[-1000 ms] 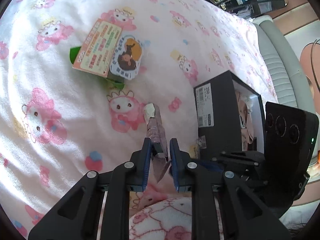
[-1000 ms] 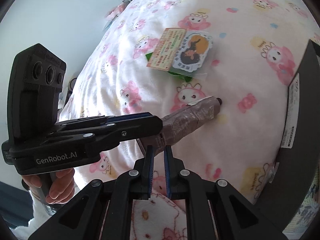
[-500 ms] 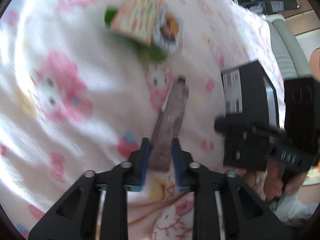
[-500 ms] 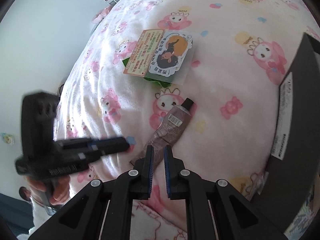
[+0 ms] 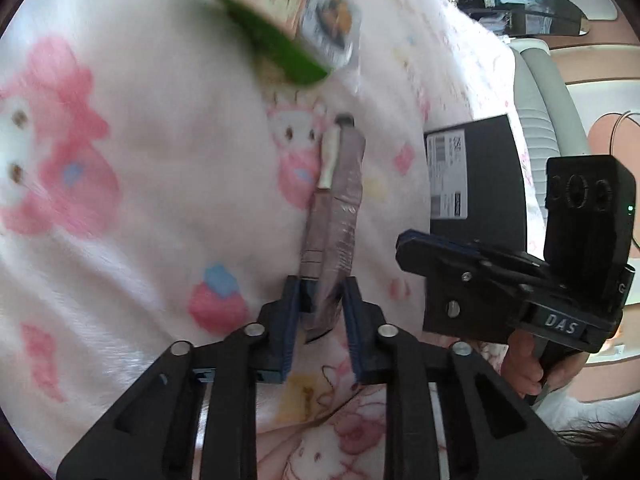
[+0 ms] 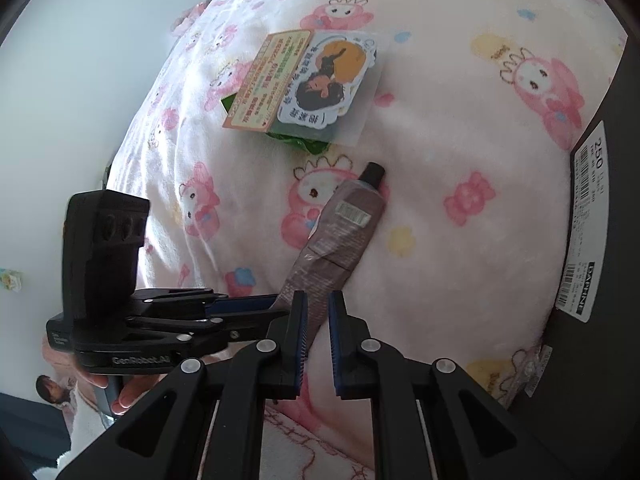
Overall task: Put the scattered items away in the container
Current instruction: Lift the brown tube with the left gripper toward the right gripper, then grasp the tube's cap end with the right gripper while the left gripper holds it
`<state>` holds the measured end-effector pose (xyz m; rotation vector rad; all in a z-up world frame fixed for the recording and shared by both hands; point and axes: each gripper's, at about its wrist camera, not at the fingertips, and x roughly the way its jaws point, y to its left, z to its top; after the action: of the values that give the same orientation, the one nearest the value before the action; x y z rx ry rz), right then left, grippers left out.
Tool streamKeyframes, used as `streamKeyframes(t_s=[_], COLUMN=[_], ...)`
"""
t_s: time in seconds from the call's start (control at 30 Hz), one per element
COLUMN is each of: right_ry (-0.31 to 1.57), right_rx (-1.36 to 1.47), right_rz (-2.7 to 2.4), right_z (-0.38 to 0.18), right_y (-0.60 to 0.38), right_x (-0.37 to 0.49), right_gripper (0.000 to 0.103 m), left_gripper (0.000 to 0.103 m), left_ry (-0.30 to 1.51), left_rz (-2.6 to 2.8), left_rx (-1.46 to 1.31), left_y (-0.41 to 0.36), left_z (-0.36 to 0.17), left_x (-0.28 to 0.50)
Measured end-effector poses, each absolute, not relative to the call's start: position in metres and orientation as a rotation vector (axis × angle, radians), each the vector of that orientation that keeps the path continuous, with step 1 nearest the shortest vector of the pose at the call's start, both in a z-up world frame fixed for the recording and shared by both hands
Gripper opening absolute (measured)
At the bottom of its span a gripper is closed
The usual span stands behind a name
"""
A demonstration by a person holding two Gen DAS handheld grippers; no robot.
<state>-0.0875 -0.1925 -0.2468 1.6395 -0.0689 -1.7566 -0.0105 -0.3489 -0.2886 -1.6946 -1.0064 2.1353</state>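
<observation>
Up close from the left wrist: left gripper [image 5: 320, 304] nearly shut, pads pressed to either side of the crimped tail of a brown tube [image 5: 340, 200]. Points its dark cap away from the camera, over a pink-and-white cartoon blanket [image 5: 140, 160]. Beyond the cap, blurred, a card packet [image 5: 280, 0] with a green edge. To the right, a black box [image 5: 476, 176] with a white label on its side, standing on the blanket, near the tube but apart from it. Nearer than the box, the right gripper [image 5: 400, 242], held in a hand [image 5: 524, 368], fingers drawn together, reaching leftward and stopping just short of the tube; nothing visible between them. Over to the right wrist: right gripper [image 6: 318, 312] closed to a thin slit with only blanket [image 6: 460, 100] showing through it, holding nothing. Tube [image 6: 348, 224] lying slantwise on the blanket, barcode up, cap toward the upper right, tail running down behind the left finger of this gripper. Left gripper [image 6: 280, 308] coming in from the left, gripped by a hand [image 6: 120, 392], its tips meeting the tube's tail. Packet [image 6: 304, 84] sharp in this view, flat on the blanket just past the cap, printed card and cartoon sticker under clear wrap, green beneath. Box [image 6: 600, 240] filling the right edge, label facing the tube, well apart from it; inside not visible from this side.
</observation>
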Motion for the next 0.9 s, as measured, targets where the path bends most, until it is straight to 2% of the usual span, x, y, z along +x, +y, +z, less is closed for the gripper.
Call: streamKeyframes(t_s=[0.1, 0.17, 0.33, 0.37, 0.63, 0.8, 0.9], right_ry=[-0.070, -0.066, -0.048, -0.042, 0.123, 0.216, 0.204], right_rx=[1.633, 1.629, 1.614, 1.609, 1.525, 1.560, 1.590], right_rz=[-1.767, -1.766, -1.760, -1.760, -1.703, -1.651, -1.663], right_z=[-0.244, -0.243, -0.239, -0.238, -0.230, -0.253, -0.264], right_y=[-0.193, -0.194, -0.199, -0.201, -0.266, -0.289, -0.280], right_x=[-0.090, -0.090, -0.091, -0.093, -0.113, -0.108, -0.108], right_gripper=[0.008, 0.008, 0.008, 0.008, 0.008, 0.008, 0.009], left_gripper=[0.019, 0.019, 0.019, 0.018, 0.017, 0.018, 0.023], left_ry=[-0.898, -0.764, -0.189, -0.171, -0.610, -0.733, -0.891], left_rz=[2.293, 2.430, 2.637, 2.621, 2.433, 2.421, 2.366], left_rx=[-1.681, -1.678, -1.816, -1.835, -1.731, -1.673, -1.674], left_y=[-0.355, -0.359, -0.339, -0.339, -0.363, -0.372, -0.381], left_z=[-0.260, -0.236, -0.209, -0.213, -0.238, -0.237, -0.250], left_x=[-0.006, 0.000, 0.011, 0.012, 0.033, 0.045, 0.052])
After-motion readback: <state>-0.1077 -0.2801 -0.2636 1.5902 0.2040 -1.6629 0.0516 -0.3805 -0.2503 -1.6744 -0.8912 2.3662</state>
